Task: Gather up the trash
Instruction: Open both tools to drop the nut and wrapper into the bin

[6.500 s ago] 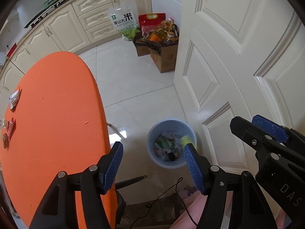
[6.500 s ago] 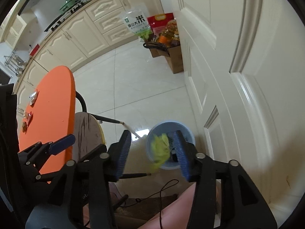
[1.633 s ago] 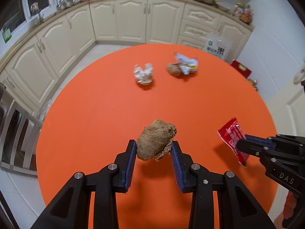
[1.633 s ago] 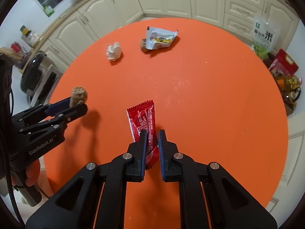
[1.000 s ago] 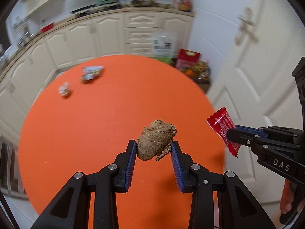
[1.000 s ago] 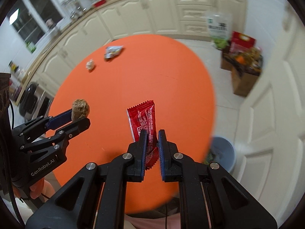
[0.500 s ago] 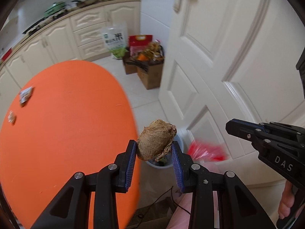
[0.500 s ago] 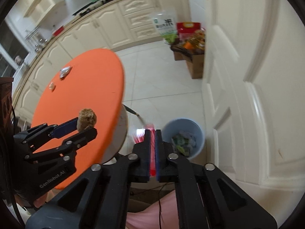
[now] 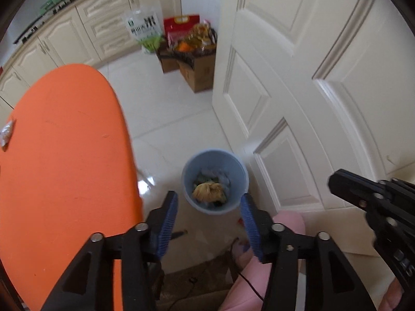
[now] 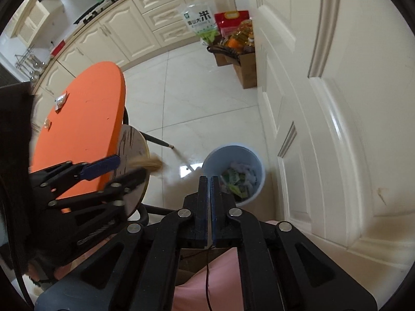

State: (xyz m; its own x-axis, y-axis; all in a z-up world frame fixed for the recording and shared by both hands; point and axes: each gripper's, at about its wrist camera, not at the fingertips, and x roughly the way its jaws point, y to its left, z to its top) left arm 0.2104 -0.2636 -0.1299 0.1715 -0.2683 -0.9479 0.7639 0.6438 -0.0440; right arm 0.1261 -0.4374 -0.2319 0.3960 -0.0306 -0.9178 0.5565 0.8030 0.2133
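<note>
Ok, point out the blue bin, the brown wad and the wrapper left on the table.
blue bin [image 9: 234, 203]: left wrist view, front wall.
brown wad [image 9: 208, 191]: left wrist view, its middle, over the bin's opening.
wrapper [image 10: 61, 100]: right wrist view, its middle, on the orange table.

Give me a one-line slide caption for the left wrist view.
Open left gripper above the blue trash bin, brown crumpled wad dropping in.

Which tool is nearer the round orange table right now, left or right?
Left. The left tool, open, is beside the edge of the round orange table; the right tool, shut, is farther off, pointing at the light blue plastic bin.
</note>
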